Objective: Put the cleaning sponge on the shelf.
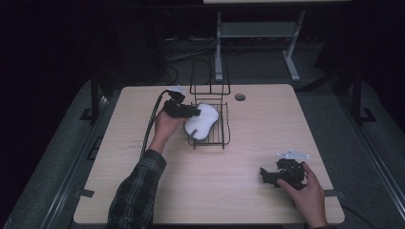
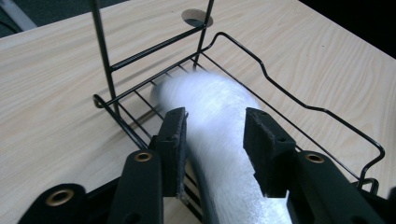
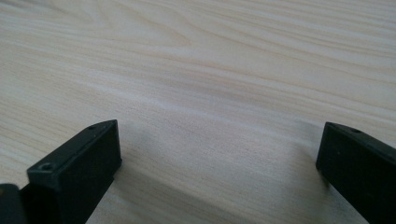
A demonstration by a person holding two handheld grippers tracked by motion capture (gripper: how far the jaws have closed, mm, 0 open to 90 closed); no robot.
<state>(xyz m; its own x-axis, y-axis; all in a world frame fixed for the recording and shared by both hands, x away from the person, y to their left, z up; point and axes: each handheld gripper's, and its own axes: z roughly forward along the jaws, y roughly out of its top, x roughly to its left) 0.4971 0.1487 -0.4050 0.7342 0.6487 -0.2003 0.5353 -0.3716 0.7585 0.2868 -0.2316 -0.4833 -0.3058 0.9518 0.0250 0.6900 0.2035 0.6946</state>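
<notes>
Table [image 1: 248, 143]: left claw [image 1: 193, 112] astride white pad [image 1: 203, 121].

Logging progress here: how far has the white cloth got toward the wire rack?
Done: the white cloth already lies in the black wire rack. In hand: the left gripper straddles it, jaws apart. Left: withdrawing, probably. The right gripper rests open on the table.

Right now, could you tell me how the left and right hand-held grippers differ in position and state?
The left hand-held gripper reaches into the black wire rack, jaws either side of the white cloth; the right hand-held gripper sits low over bare table, jaws wide open with nothing between them. Both are black with two jaws.
</notes>
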